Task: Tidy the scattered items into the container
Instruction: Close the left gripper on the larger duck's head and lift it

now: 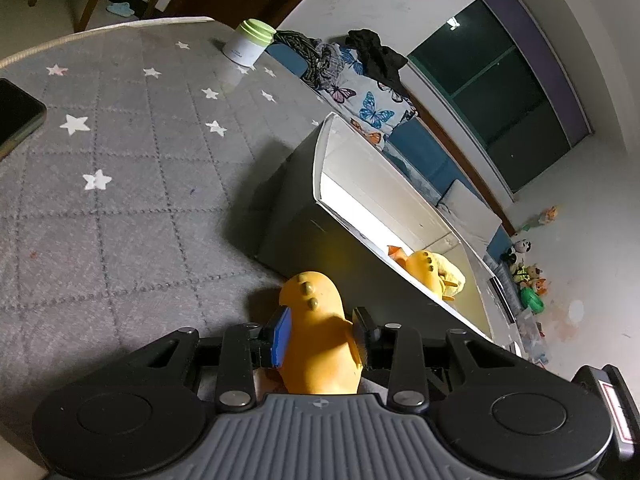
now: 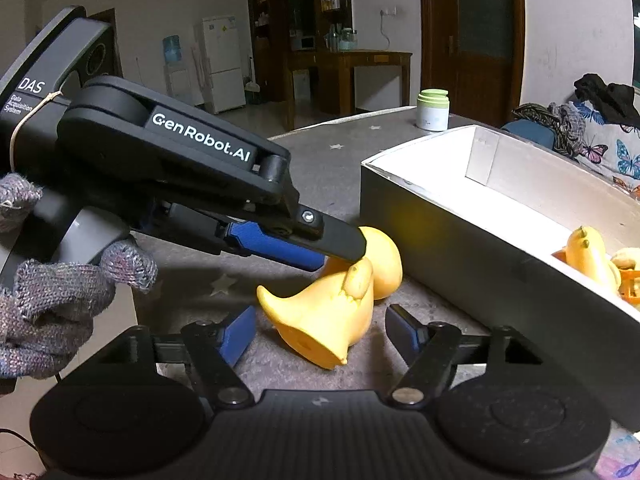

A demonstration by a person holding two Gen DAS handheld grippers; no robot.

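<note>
My left gripper (image 1: 320,334) is shut on a yellow rubber duck (image 1: 318,340) that rests on the grey star-patterned table cover (image 1: 120,200), right beside the grey box (image 1: 304,184). In the right wrist view the left gripper (image 2: 340,256) clamps that duck (image 2: 332,308) near its neck. My right gripper (image 2: 322,334) is open, its jaws on either side of the duck's body without touching it. The box (image 2: 460,232) has a white inside and holds another yellow duck (image 2: 590,256) and other yellow and orange toys (image 1: 444,272).
A white jar with a green lid (image 1: 248,42) stands at the far table edge. A dark phone (image 1: 16,116) lies at the left. Clothes and a butterfly-print cloth (image 1: 360,96) are piled behind the box. Plush toys (image 1: 528,276) lie on the floor.
</note>
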